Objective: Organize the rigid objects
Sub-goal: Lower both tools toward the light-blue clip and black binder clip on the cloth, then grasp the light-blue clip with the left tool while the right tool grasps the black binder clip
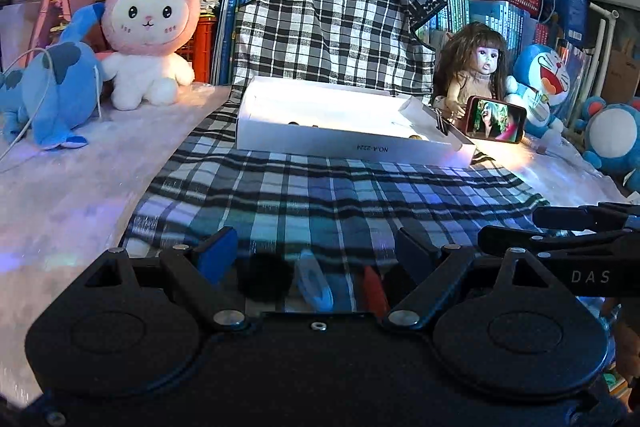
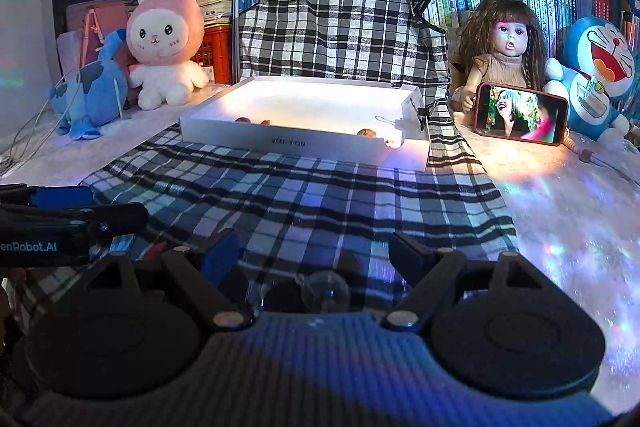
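Observation:
A shallow white box (image 1: 348,143) (image 2: 304,145) lies on the checked cloth (image 1: 360,195) (image 2: 320,195), with a few small brown items and a metal clip inside. My left gripper (image 1: 316,253) is open low over the cloth's near edge. Below its fingers lie a dark round thing (image 1: 264,277), a pale blue piece (image 1: 316,283) and a red piece (image 1: 374,291), none of them gripped. My right gripper (image 2: 316,255) is open too, with a clear ball (image 2: 325,293) and a dark round thing (image 2: 280,291) near its base. The two grippers sit side by side, each showing in the other's view.
A pink bunny plush (image 1: 150,27) and a blue plush (image 1: 52,87) sit at the back left. A doll (image 2: 506,55), a playing phone (image 2: 520,115) and a blue cat plush (image 2: 596,75) stand at the right. Books and crates line the back.

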